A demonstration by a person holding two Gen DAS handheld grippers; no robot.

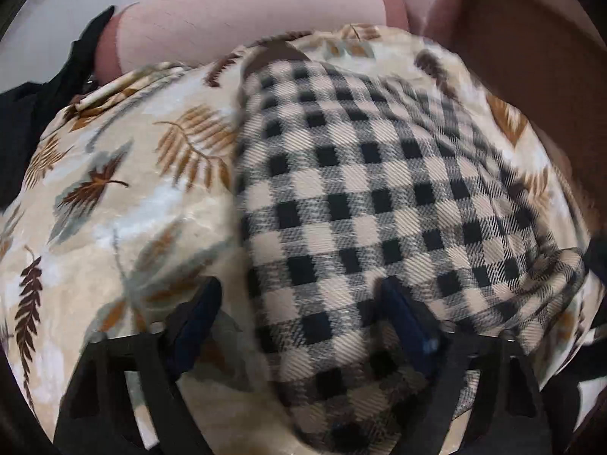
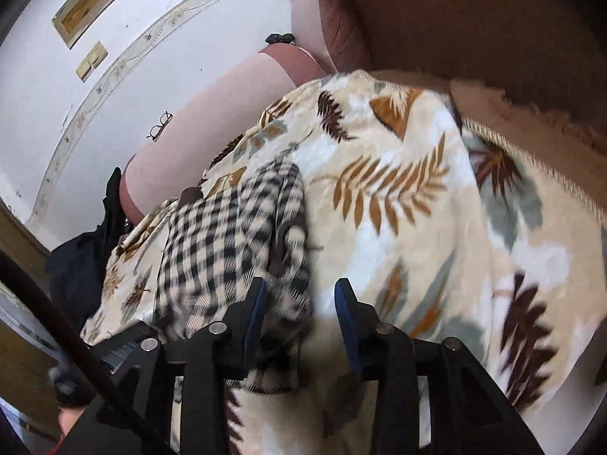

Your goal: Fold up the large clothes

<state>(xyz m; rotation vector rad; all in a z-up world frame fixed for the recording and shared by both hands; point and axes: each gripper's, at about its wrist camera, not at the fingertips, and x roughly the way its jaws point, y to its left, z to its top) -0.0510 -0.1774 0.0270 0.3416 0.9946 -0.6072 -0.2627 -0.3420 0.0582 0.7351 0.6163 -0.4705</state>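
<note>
A black-and-cream checked garment [image 1: 360, 204] lies on a cream blanket with a leaf print [image 1: 125, 197]. My left gripper [image 1: 303, 311] is open, its fingers wide apart over the garment's near left edge. In the right wrist view the checked garment [image 2: 227, 242] lies left of centre, folded into a narrow shape on the blanket [image 2: 417, 204]. My right gripper [image 2: 297, 303] is open, its left finger over the garment's near corner, its right finger over the blanket.
A pink sofa arm [image 1: 242, 19] with glasses [image 2: 160, 126] on it lies beyond the blanket. Dark clothing [image 1: 49, 87] hangs at the left. A brown sofa back [image 2: 474, 19] rises at the right. A white wall [image 2: 159, 7] is behind.
</note>
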